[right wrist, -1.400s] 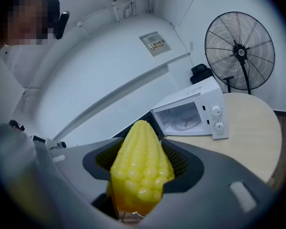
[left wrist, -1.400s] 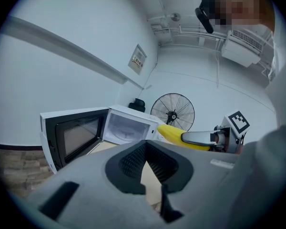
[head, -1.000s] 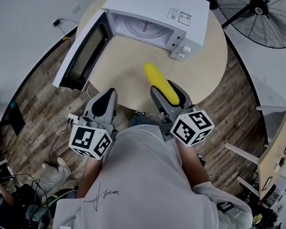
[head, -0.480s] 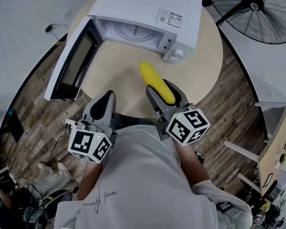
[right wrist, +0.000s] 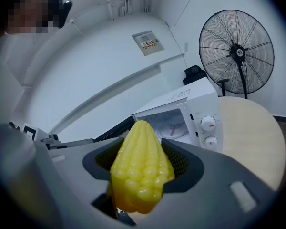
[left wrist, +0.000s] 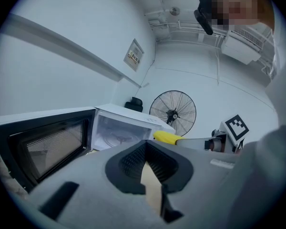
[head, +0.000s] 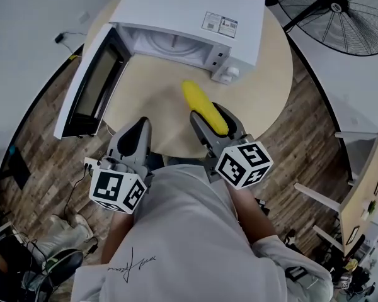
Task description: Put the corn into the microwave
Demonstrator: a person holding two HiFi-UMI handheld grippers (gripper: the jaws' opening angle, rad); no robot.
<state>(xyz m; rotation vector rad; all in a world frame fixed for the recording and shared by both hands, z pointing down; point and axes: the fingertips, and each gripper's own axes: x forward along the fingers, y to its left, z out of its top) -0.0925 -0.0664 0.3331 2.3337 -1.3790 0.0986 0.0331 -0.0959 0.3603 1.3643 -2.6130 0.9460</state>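
round table (head: 264, 87) bears open microwave (head: 189, 11), turntable (right wrist: 169, 126) bare; right claw (head: 211, 117) grips corn (head: 197, 104), left claw (head: 137, 126) closed.

Floor (head: 38, 162): dark wood planks.
Desk (head: 271, 87): round, pale top.
Fan (head: 340, 11): black pedestal, by white wall.
Wall sign (right wrist: 149, 42): possibly a notice, unreadable.

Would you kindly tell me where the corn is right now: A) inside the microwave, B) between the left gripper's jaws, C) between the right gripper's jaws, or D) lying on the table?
C: the right gripper has its jaws closed on the corn, which is short of the open microwave.
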